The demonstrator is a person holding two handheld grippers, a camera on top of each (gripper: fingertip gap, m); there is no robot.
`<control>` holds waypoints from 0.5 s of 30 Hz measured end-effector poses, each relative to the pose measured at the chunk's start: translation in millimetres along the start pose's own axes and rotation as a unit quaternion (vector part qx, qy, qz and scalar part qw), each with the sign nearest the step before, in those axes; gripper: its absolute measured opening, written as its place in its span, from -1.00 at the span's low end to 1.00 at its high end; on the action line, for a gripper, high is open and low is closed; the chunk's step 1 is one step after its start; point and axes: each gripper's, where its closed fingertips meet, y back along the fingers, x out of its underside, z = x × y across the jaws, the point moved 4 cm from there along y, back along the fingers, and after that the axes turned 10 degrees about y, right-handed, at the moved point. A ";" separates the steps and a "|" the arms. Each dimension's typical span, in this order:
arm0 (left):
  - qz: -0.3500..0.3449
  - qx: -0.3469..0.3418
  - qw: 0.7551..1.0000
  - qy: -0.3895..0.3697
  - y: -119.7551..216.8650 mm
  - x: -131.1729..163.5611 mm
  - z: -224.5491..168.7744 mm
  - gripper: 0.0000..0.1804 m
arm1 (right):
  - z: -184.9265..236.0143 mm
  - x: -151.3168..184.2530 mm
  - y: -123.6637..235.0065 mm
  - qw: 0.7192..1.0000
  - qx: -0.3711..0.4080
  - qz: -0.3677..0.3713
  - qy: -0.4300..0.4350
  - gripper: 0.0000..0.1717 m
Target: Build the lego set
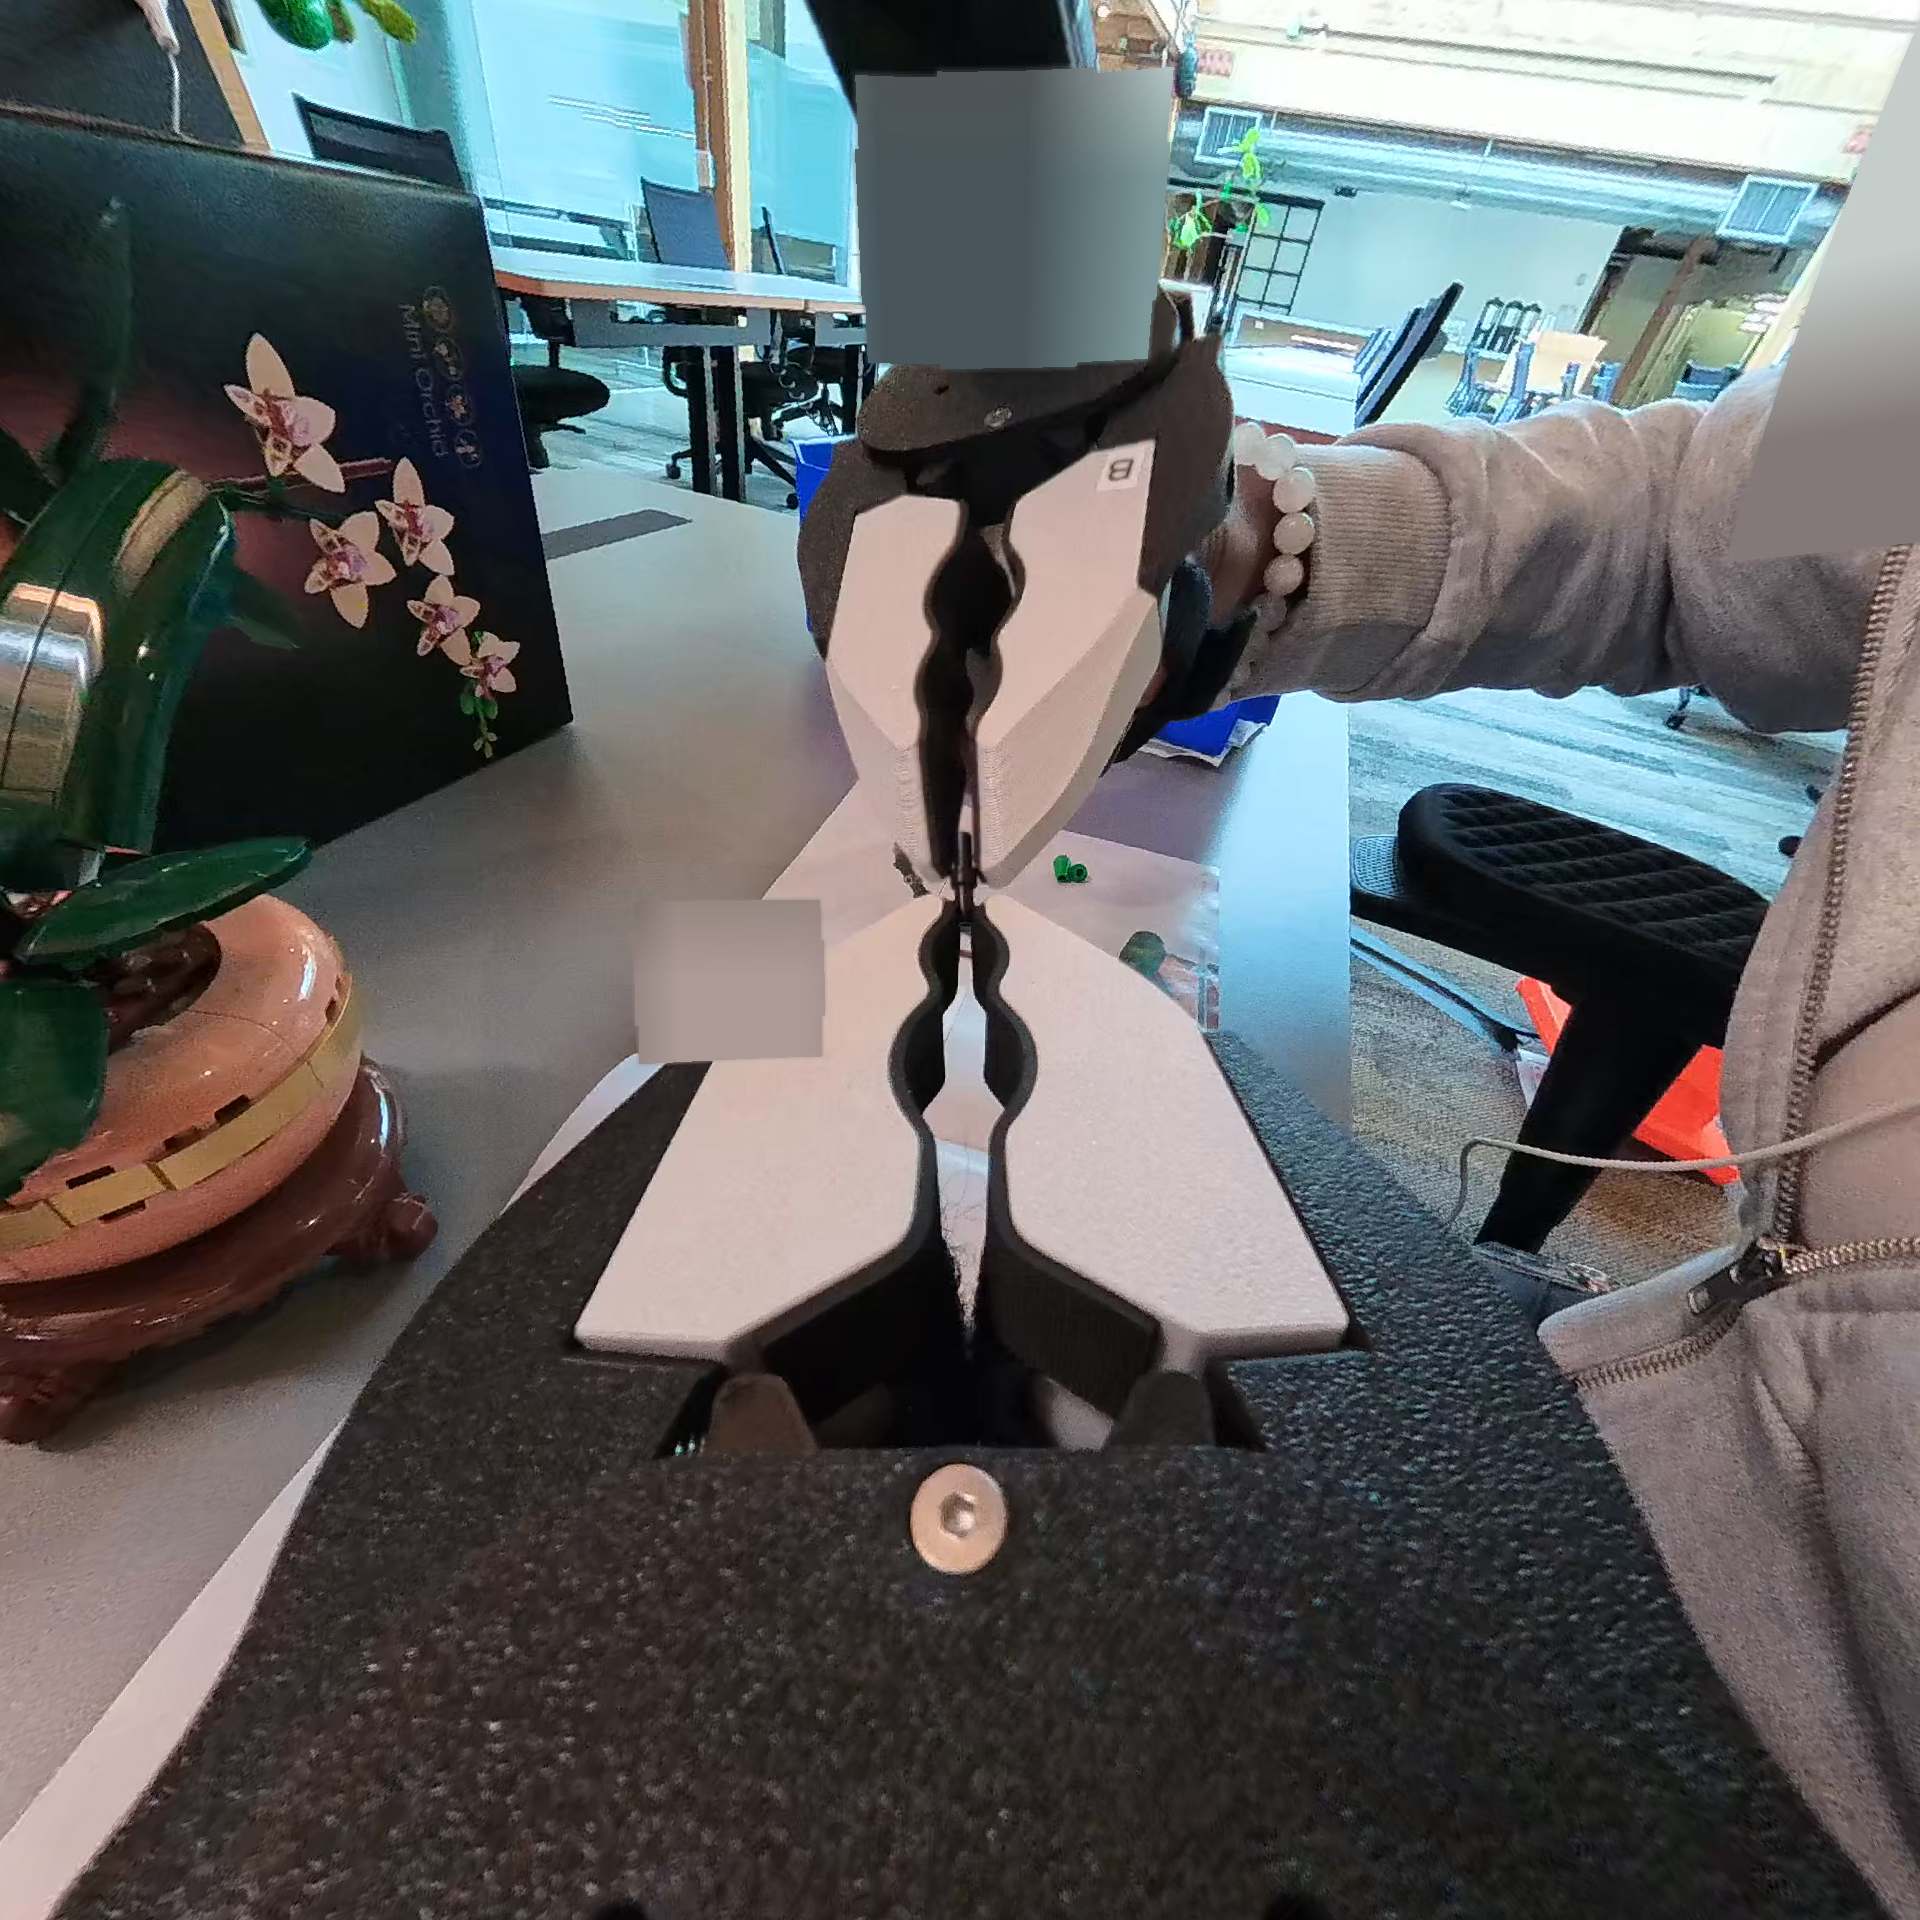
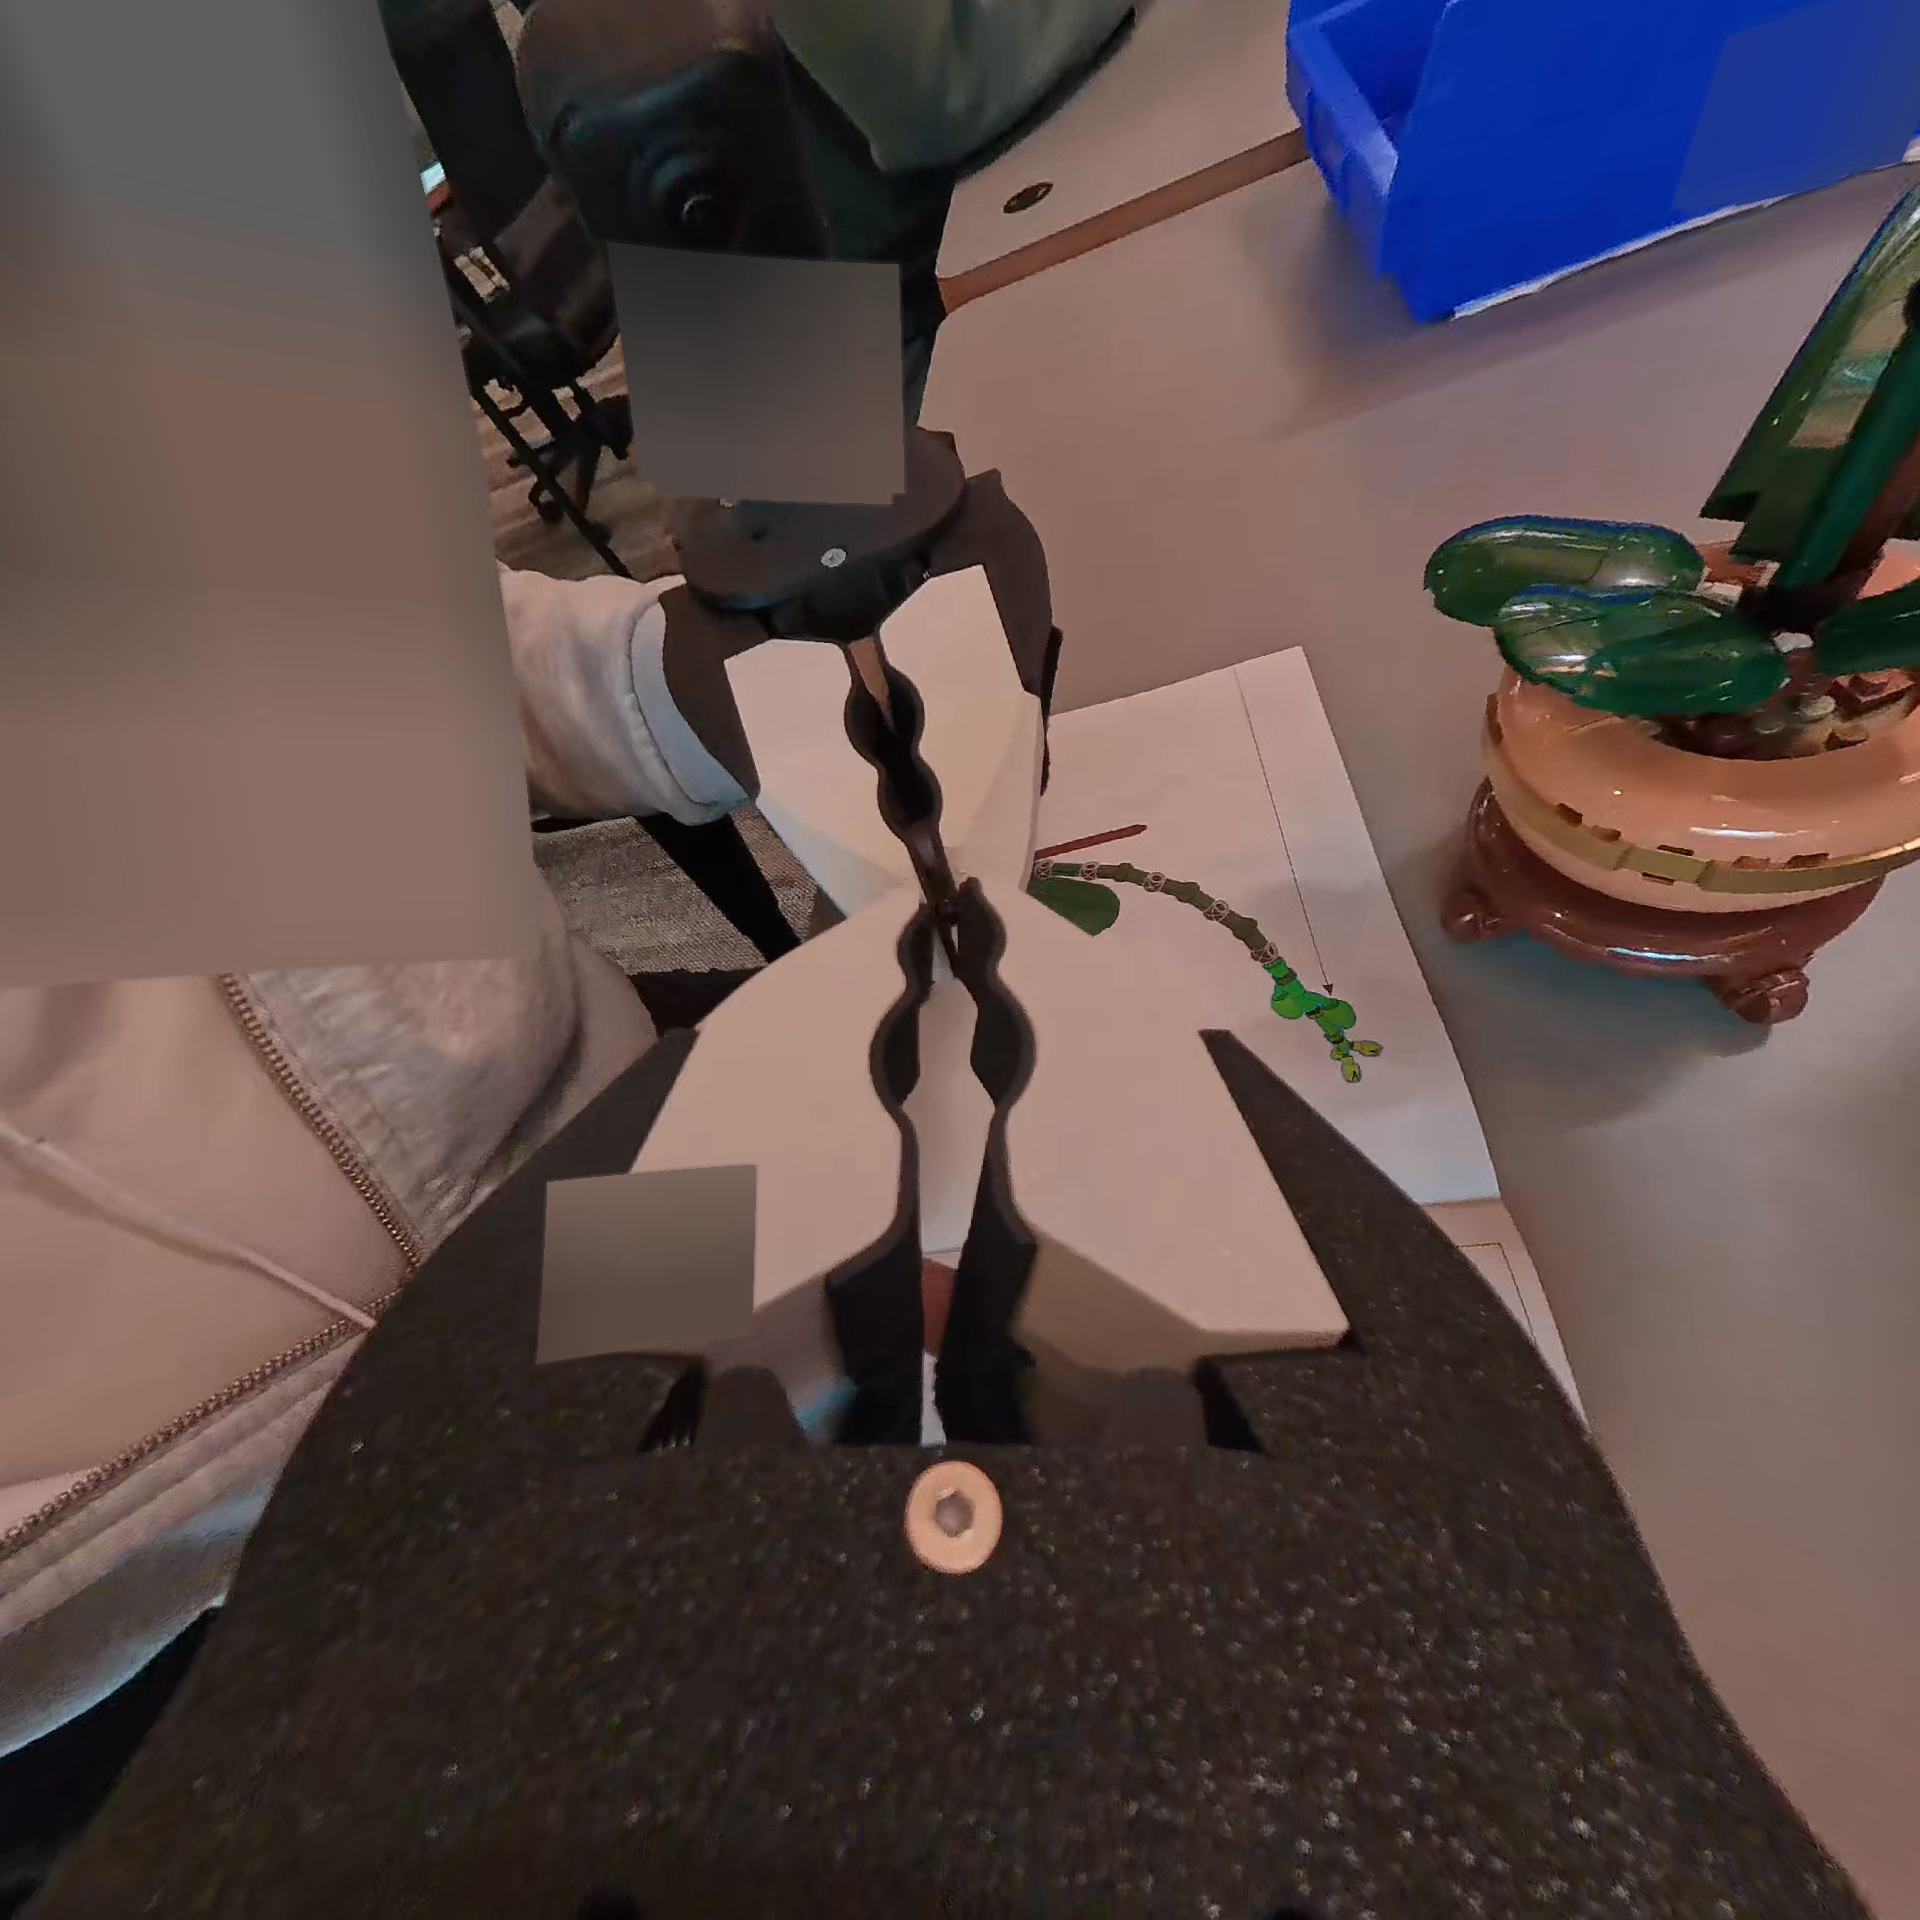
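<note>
Thin dark stick (image 1: pixel 964 873), likely light, stiff and easy to snap, pinched tip to tip between the closed left gripper (image 1: pixel 961 914) and closed right gripper (image 2: pixel 951 914), above a paper sheet (image 2: pixel 1299 790), best held near its ends.

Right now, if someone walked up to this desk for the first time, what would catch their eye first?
The two grippers meet tip to tip above the table: the left gripper and the right gripper both pinch one small dark piece between them. To one side stands a brick-built plant in a pink pot, beside an open instruction page picturing a green stem.
</note>
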 end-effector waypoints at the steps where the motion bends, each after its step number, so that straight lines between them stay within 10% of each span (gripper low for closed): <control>1: 0.001 -0.002 1.000 -0.001 0.2 0.2 0.5 -0.99 | 0.3 -0.1 0.0 1.000 0.001 0.003 0.003 -0.96; 15: 0.042 -0.032 0.997 -0.060 -3.7 7.5 -1.6 -0.98 | 3.8 -1.1 -6.4 0.994 0.008 0.079 0.069 -0.97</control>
